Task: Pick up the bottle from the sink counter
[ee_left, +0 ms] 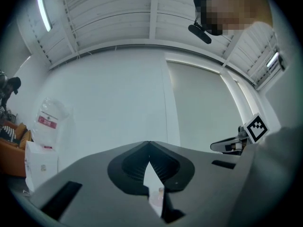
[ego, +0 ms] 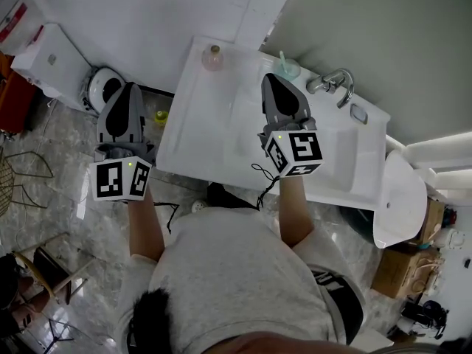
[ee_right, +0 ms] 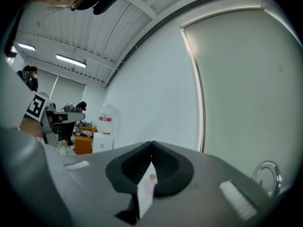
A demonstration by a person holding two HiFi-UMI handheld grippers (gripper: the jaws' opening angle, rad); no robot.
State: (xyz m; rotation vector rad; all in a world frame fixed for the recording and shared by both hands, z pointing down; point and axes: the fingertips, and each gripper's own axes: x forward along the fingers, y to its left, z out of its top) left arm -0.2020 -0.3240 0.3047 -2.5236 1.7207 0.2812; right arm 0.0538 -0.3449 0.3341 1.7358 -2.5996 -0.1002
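A small pinkish bottle (ego: 213, 57) stands upright at the far left corner of the white sink counter (ego: 193, 135). My right gripper (ego: 271, 77) hovers over the basin, to the right of the bottle and apart from it, shut on nothing. My left gripper (ego: 130, 87) hangs over the floor left of the counter, also shut and empty. In the right gripper view the bottle (ee_right: 150, 183) shows small through the slit below the closed tips (ee_right: 152, 143). Beneath the closed tips (ee_left: 149, 143) in the left gripper view, the bottle (ee_left: 159, 194) peeps through in the same way.
A green cup (ego: 286, 68) with a toothbrush, a chrome faucet (ego: 332, 83) and a small dish (ego: 359, 113) line the counter's back edge. A toilet (ego: 402, 198) stands to the right. A white appliance (ego: 51, 57) and a round bin (ego: 107, 87) are on the left.
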